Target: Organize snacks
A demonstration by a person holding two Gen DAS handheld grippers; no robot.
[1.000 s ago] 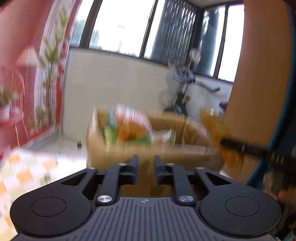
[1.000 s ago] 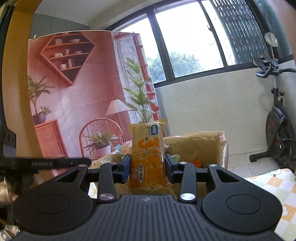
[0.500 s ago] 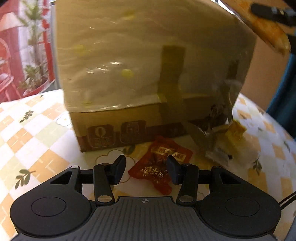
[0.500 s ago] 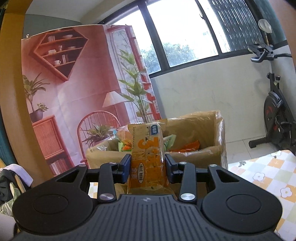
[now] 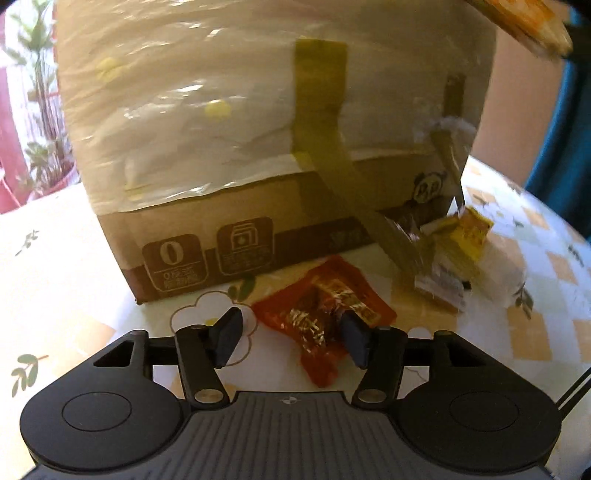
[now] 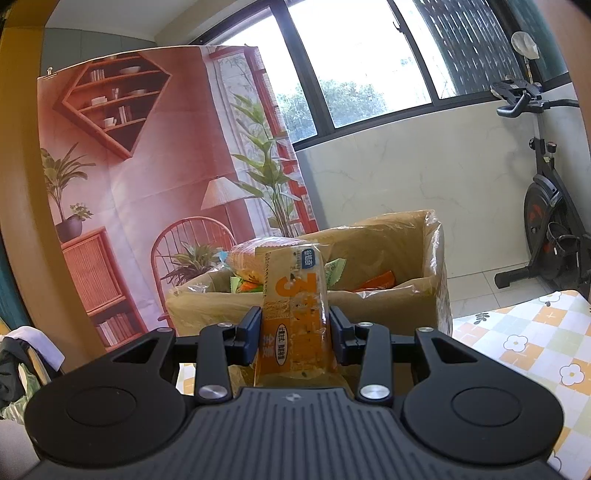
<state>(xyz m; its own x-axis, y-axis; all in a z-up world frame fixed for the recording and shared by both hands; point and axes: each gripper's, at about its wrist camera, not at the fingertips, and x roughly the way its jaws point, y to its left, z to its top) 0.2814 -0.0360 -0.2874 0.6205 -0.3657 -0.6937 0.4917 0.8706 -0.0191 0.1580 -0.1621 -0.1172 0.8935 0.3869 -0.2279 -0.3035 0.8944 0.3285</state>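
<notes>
A red snack packet [image 5: 321, 310] lies on the tablecloth in front of the cardboard box [image 5: 258, 166]. My left gripper [image 5: 291, 334] hangs low over it, jaws opening, the packet lying between the fingers without the pads pressing it. My right gripper [image 6: 293, 332] is shut on an upright orange snack pack [image 6: 293, 314], held in front of the open box [image 6: 406, 306], which holds several snack packs. A corner of that orange pack [image 5: 524, 22] shows at the top right of the left wrist view.
A yellow and white wrapper [image 5: 454, 254] lies by the box's right corner under loose tape. The flower-patterned tablecloth [image 5: 55, 266] covers the table. An exercise bike [image 6: 546, 206] stands at the right, and a printed room backdrop [image 6: 140, 177] hangs behind the box.
My left gripper dropped from the box's top level down to the table, and its jaws spread wider around the red packet. The right gripper kept its grip and drew a little closer to the box.
</notes>
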